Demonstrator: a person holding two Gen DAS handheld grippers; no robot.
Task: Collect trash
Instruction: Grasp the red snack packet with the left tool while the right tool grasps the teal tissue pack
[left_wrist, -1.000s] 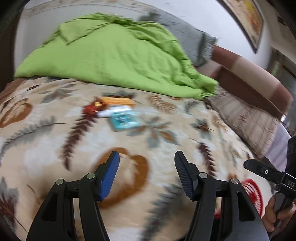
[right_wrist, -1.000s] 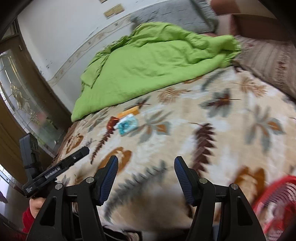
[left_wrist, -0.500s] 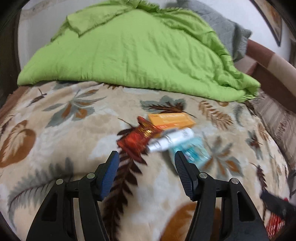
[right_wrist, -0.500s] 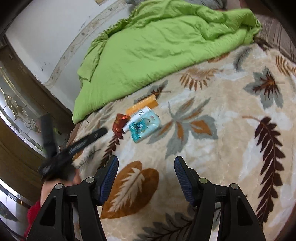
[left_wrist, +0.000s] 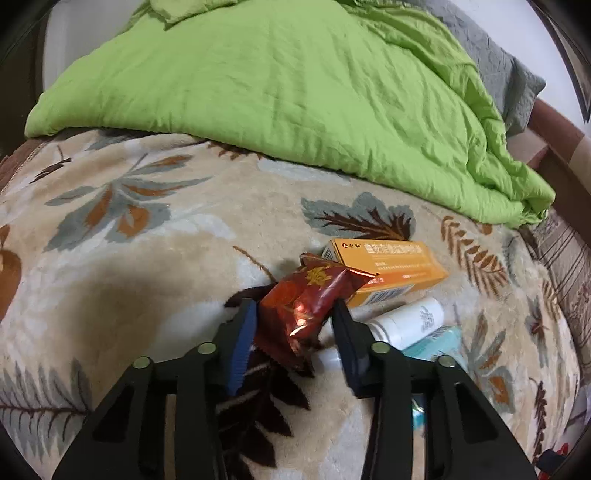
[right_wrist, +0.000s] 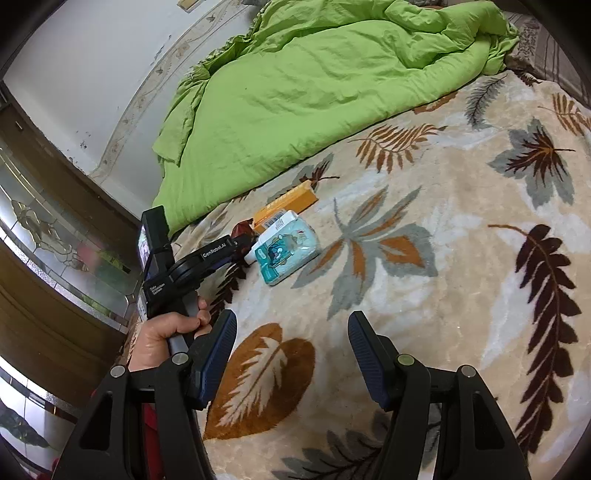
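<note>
In the left wrist view, the left gripper (left_wrist: 293, 321) has its fingers (left_wrist: 242, 341) closing around a red foil snack wrapper (left_wrist: 310, 295). The wrapper sits between them on the leaf-patterned blanket (left_wrist: 147, 236) that covers the bed. The left pad looks to be touching the wrapper's edge, though whether the right pad presses on it I cannot tell. Just right of the wrapper lies an orange box (left_wrist: 391, 269), whose near end the wrapper's top corner overlaps. Below the box is a white tube (left_wrist: 406, 321), and beside that a teal packet (left_wrist: 436, 343), partly hidden behind the right finger. A crumpled green quilt (left_wrist: 295, 92) is heaped across the far part of the bed.

In the right wrist view, a hand (right_wrist: 166, 336) at the left grips the handle of the left gripper, which reaches toward the same cluster of trash. The right gripper (right_wrist: 291, 336) hovers over bare blanket near the bottom, well apart from the trash, its fingers spread fairly wide with nothing between them.
</note>
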